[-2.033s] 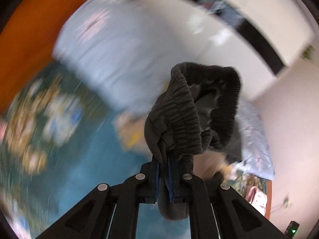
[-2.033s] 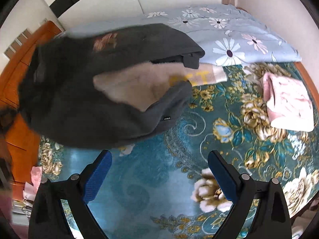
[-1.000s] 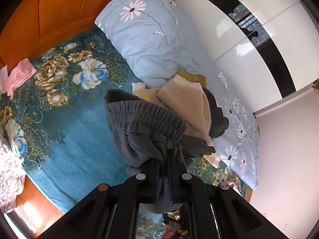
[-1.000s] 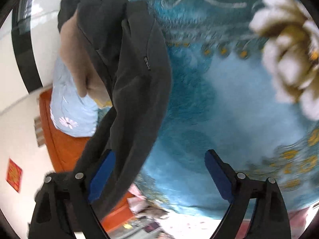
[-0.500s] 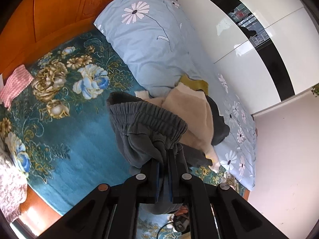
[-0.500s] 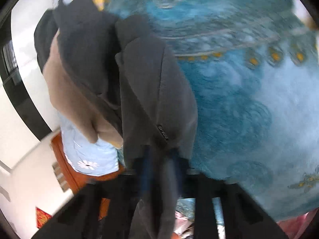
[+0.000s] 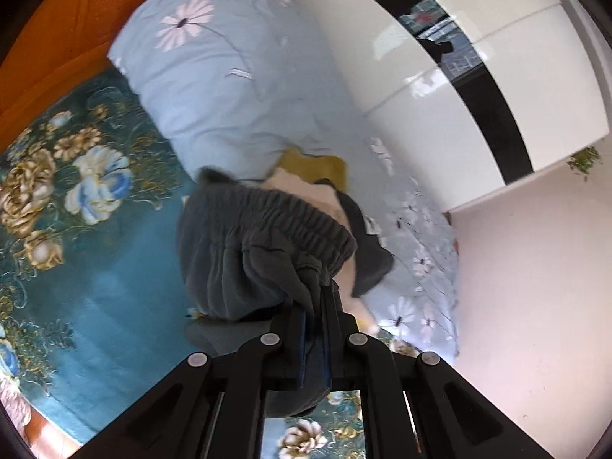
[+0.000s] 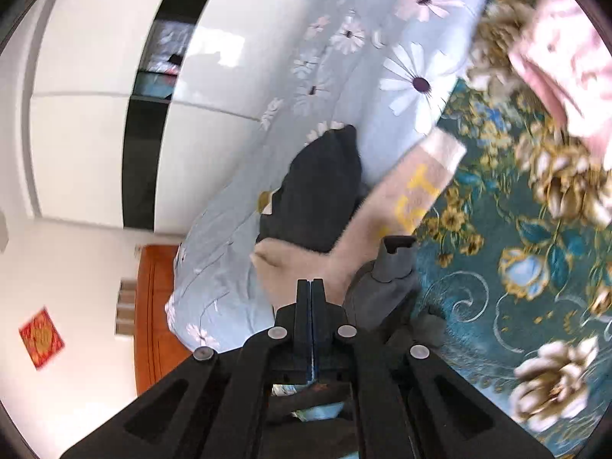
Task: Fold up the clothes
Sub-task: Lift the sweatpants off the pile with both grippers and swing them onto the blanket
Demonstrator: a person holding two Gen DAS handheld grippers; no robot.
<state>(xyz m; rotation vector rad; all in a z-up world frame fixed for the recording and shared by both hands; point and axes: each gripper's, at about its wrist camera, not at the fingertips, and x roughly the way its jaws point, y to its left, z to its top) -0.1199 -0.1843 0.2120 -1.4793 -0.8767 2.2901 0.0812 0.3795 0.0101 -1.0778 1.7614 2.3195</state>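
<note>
My left gripper [image 7: 319,306] is shut on the gathered waistband of dark grey fleece-lined trousers [image 7: 248,252] and holds them above the bed. Their cream lining [image 7: 306,187] shows behind the waistband. In the right wrist view my right gripper [image 8: 310,287] is shut with its pads pressed together and no cloth between them. A grey trouser cuff [image 8: 390,267] lies just right of it. A cream garment with yellow letters [image 8: 413,199] and a black garment [image 8: 321,191] lie beyond, against the pillow.
The bed has a teal floral cover [image 7: 95,275]. A pale blue daisy-print pillow [image 7: 214,88] lies along the white wardrobe [image 7: 440,76]. A folded pink garment [image 8: 566,57] lies at the upper right. An orange wooden headboard [image 7: 57,38] borders the bed.
My right gripper has closed and swung from facing down at the trousers to facing the pillow and wardrobe. My left gripper has kept its hold and moved slightly closer to the pillow.
</note>
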